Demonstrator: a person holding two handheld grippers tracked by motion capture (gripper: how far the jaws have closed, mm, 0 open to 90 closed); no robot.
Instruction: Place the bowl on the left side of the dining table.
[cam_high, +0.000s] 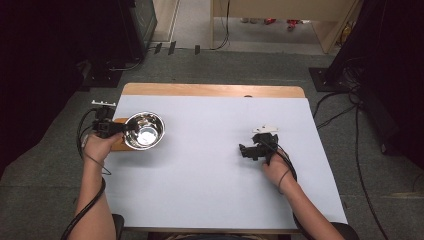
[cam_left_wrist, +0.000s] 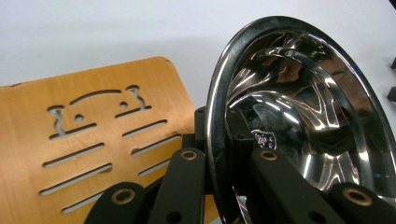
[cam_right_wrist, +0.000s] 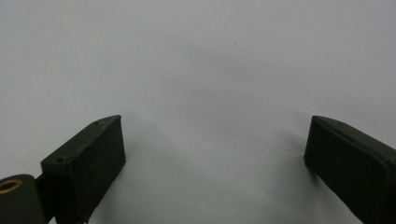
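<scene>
Landmark: steel bowl (cam_high: 144, 130).

Nearest in, left hand (cam_high: 98, 146) at the table's left edge, just this side of the bowl, carrying the left gripper (cam_high: 120, 128). Jaws clamped on the bowl's near-left rim. In the left gripper view, rim edge (cam_left_wrist: 219, 140) sandwiched: one jaw outside the wall, one inside. As tightly closed as the rim allows.

Bowl sits at the left side of the white sheet (cam_high: 210, 165), mouth up in the high view, shiny inside. In the left gripper view, tilted relative to the camera, rim standing steeply. Whether it rests on the surface or hangs just above: cannot tell.

Wooden board (cam_left_wrist: 88, 140) right beside and partly under the bowl, to its left, flat, with slots and a cut-out shape through it. In the high view, only a brown strip (cam_high: 118, 145) at the bowl's left.

Well right of the bowl, right hand (cam_high: 274, 167) with the right gripper (cam_high: 246, 150), pointing back toward the bowl. Jaws spread wide, nothing between, just bare sheet (cam_right_wrist: 201, 93) under them.
</scene>
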